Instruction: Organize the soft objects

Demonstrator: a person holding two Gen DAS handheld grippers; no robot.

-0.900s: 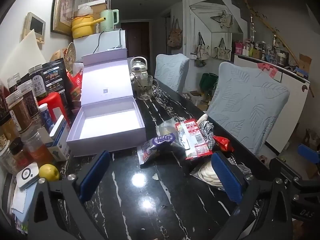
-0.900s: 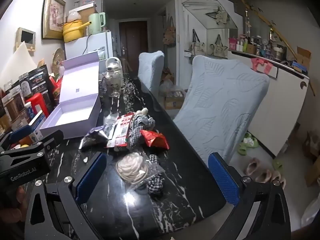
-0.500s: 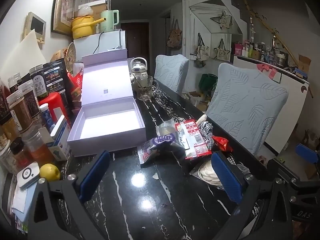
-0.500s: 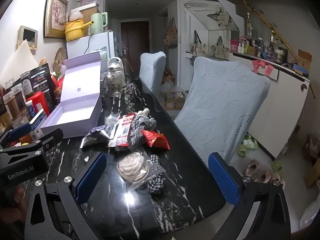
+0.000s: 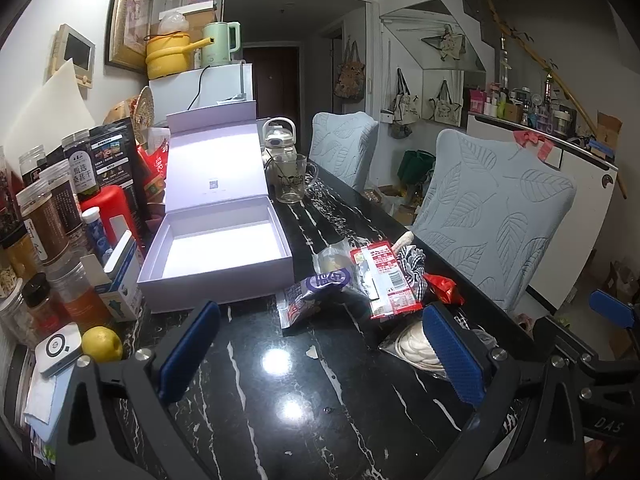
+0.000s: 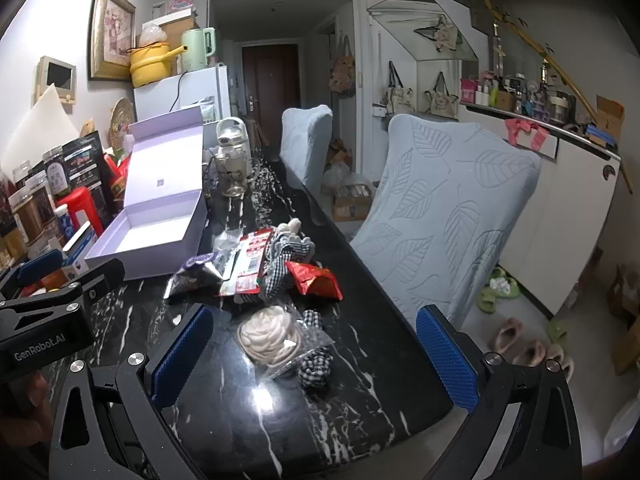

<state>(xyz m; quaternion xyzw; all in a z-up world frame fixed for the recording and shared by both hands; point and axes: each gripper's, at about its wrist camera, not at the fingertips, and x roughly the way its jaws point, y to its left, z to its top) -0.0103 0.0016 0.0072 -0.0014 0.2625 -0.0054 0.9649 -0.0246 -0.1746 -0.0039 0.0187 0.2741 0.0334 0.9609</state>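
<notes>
A pile of soft packets lies on the black marble table [image 5: 280,400]: a purple snack bag [image 5: 316,292], a red-and-white packet [image 5: 386,280], a checked cloth [image 6: 286,256], a red wrapper [image 6: 316,278] and a clear bag of white coiled stuff [image 6: 268,336]. An open lilac box [image 5: 222,248] stands left of the pile, empty, lid up. My left gripper [image 5: 320,354] is open, low over the table in front of the pile. My right gripper [image 6: 312,358] is open too, with the white bag lying ahead between its fingers, untouched.
Jars, bottles, a red container and a lemon [image 5: 102,344] crowd the table's left edge. A glass cup [image 5: 290,178] and kettle stand beyond the box. Two pale blue covered chairs [image 5: 492,220] line the right side. Slippers [image 6: 520,344] lie on the floor.
The right wrist view has crept slightly nearer the pile; the left view is almost unchanged. Both grippers stay open and nothing has been picked up.
</notes>
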